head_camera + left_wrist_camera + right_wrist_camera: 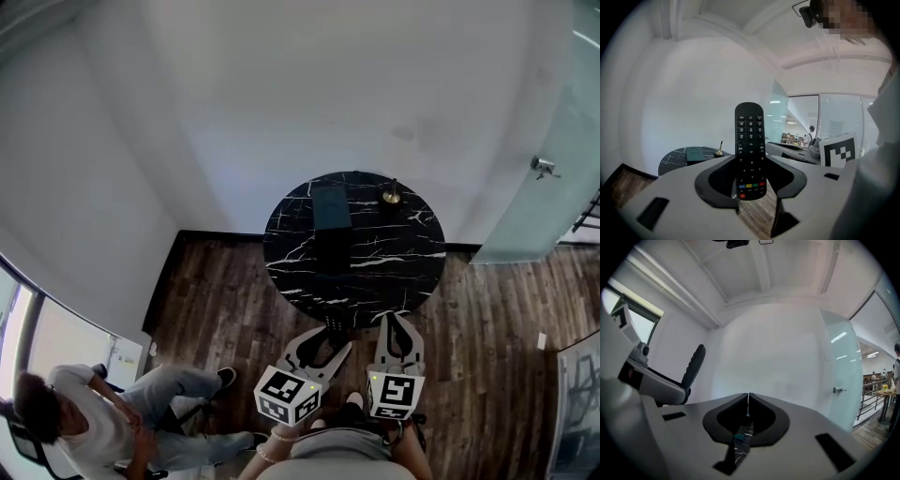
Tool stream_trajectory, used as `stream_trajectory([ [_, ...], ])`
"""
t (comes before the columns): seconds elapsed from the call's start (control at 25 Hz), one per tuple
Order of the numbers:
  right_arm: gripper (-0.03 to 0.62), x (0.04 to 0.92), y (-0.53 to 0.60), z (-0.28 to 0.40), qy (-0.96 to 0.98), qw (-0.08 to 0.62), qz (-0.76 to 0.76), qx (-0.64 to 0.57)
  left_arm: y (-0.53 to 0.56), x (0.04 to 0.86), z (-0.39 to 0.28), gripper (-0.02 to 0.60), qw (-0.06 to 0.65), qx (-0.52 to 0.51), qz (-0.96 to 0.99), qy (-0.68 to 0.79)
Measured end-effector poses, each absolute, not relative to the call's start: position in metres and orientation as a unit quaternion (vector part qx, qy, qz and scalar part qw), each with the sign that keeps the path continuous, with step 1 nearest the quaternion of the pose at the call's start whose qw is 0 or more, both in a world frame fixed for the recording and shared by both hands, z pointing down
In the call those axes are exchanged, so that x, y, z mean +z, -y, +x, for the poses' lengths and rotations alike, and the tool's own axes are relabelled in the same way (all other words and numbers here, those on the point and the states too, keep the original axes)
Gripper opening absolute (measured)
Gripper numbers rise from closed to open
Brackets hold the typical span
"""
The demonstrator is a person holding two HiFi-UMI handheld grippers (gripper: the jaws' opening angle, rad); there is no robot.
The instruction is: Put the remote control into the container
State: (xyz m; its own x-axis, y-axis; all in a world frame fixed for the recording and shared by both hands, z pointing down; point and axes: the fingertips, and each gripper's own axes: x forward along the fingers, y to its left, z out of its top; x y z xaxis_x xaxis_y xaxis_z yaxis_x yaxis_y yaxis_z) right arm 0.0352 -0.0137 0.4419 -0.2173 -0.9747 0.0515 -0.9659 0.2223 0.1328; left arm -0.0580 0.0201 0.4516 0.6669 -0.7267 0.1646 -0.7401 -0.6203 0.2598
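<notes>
A black remote control (pixel 750 131) stands upright between the jaws of my left gripper (pixel 750 161), which is shut on its lower half. In the head view the left gripper (pixel 335 336) hangs just off the near edge of the round black marble table (pixel 394 272). The dark green container (pixel 331 208) sits on the table's far side and is also visible in the left gripper view (pixel 697 153). My right gripper (pixel 395 319) is beside the left one at the table's near edge. Its jaws (pixel 748 397) are shut with nothing between them.
A small brass object (pixel 392 195) stands on the table to the right of the container. A person sits on a chair (pixel 94 427) at the lower left on the wooden floor. A glass door (pixel 553 169) is at the right, and white walls stand behind the table.
</notes>
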Motion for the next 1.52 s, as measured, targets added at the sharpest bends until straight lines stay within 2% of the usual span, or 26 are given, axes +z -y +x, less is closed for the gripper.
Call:
stream_trajectory([
  [0.68,0.014,0.448,0.074,0.084,0.806,0.057,0.587,-0.038,0.034,0.456,-0.008,0.198,0.156,0.027,0.875,0.457],
  [1.52,0.014,0.459,0.169,0.07,0.779,0.061,0.623,-0.019,0.141,0.462,-0.018,0.198,0.16,0.037,0.899,0.407],
])
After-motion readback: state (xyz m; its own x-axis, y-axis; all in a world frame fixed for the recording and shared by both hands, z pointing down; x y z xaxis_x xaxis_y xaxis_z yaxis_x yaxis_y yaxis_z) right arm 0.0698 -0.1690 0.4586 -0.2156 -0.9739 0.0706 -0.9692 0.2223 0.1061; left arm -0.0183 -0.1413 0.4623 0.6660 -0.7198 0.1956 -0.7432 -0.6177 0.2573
